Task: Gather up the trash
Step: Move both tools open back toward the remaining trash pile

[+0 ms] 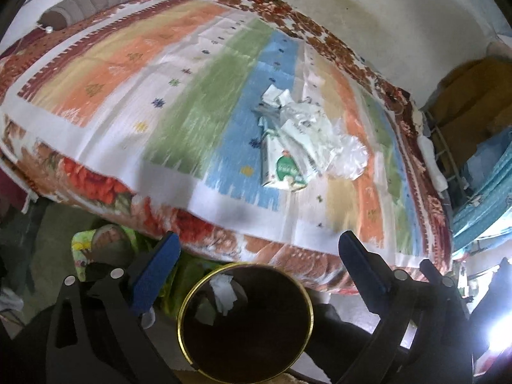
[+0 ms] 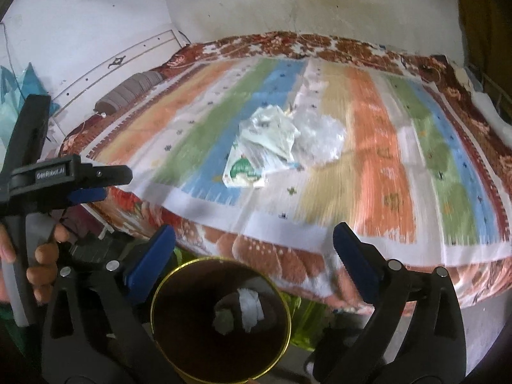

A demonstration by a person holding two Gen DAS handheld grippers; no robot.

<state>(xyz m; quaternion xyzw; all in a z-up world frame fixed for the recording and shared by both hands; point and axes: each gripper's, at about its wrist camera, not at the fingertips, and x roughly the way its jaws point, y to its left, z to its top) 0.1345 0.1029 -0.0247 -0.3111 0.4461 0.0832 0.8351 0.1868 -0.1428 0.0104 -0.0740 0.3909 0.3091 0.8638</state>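
A pile of trash lies on the striped bedspread: a white and green carton (image 1: 281, 169) (image 2: 244, 172) and crumpled clear plastic wrappers (image 1: 320, 131) (image 2: 307, 134). A dark round bin with a gold rim (image 1: 246, 323) (image 2: 220, 316) stands below the bed's near edge, with white crumpled paper (image 1: 224, 294) (image 2: 251, 307) inside. My left gripper (image 1: 256, 256) is open and empty above the bin; it also shows in the right wrist view (image 2: 99, 182) at the left. My right gripper (image 2: 252, 246) is open and empty above the bin.
The bed (image 1: 134, 102) (image 2: 400, 166) fills most of both views, with a grey bolster pillow (image 1: 86, 3) (image 2: 131, 92) at its far left. Shelves with blue and yellow items (image 1: 480, 147) stand to the right. A green patterned cloth (image 1: 96, 249) lies on the floor.
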